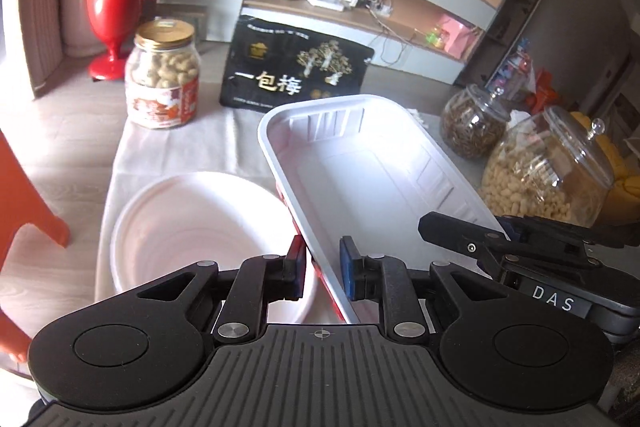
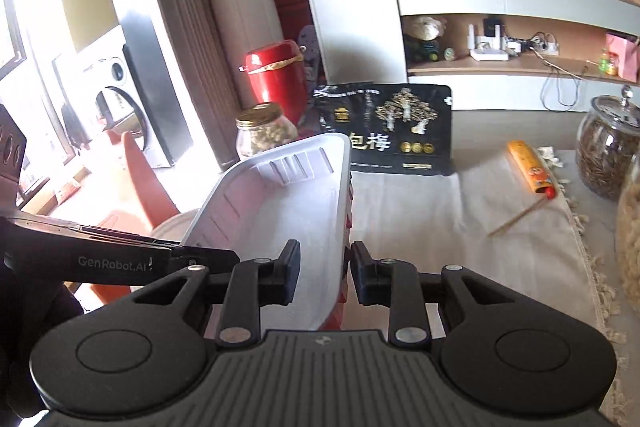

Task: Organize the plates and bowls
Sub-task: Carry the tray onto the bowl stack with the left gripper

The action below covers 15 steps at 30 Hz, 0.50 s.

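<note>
A white rectangular plastic tray with a red underside is held tilted above the table by both grippers. My left gripper is shut on the tray's left rim. My right gripper is shut on its right rim; the tray fills the middle of the right wrist view. A white round bowl sits on the cloth under the tray's left side. The right gripper's body shows in the left wrist view, and the left gripper's body in the right wrist view.
A peanut jar, a red bin and a black snack bag stand at the back. Two glass jars stand on the right. An orange packet and a stick lie on the cloth. An orange chair stands at the left.
</note>
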Motion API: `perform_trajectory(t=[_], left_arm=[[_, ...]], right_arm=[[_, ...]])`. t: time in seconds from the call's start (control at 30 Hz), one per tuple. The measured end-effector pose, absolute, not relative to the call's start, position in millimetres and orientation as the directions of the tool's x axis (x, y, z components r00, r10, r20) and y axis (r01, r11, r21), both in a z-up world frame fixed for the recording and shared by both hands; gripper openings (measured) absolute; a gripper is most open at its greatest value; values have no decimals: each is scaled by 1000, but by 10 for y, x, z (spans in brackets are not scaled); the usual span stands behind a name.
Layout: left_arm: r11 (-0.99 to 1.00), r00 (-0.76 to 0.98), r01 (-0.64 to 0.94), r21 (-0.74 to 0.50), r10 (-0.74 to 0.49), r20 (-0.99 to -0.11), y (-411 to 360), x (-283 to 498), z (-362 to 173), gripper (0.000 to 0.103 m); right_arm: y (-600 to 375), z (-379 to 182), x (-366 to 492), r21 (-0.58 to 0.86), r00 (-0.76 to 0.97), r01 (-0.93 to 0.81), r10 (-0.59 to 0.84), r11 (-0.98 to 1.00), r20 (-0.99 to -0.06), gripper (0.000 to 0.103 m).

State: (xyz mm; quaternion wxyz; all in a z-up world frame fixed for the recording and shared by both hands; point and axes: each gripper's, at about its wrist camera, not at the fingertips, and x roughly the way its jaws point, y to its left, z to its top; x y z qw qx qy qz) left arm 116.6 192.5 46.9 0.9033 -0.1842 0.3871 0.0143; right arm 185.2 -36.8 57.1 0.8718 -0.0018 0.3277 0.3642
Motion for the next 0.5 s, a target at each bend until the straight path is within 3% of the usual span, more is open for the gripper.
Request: perform_trajectory(t=[0.2, 0.5], left_arm=[[869, 713, -304, -390, -64, -698, 2592, 891, 384, 21], [850, 684, -340, -404, -71, -726, 2910, 879, 176, 20]], right_arm=[[400, 494, 1791, 266, 391, -720, 692, 641, -607, 27], [846, 345, 1742, 250, 344, -728, 656, 638, -672, 27]])
